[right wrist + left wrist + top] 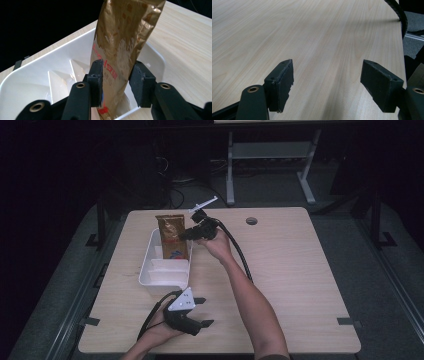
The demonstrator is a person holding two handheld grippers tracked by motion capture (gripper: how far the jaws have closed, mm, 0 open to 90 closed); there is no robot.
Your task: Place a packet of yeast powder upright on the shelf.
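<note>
A tall gold foil pouch with red print stands upright in the far compartment of a white divided bin on the left half of the wooden table. My right gripper reaches in from the right and is level with the pouch's lower half. Its jaws flank the pouch a little apart from the foil, open. My left gripper rests low over bare tabletop just in front of the bin, wide open with nothing between its jaws.
White dividers split the bin into several compartments. A round cable hole sits near the table's back edge. The right gripper's black cable trails along the forearm. A white desk frame stands on the floor beyond.
</note>
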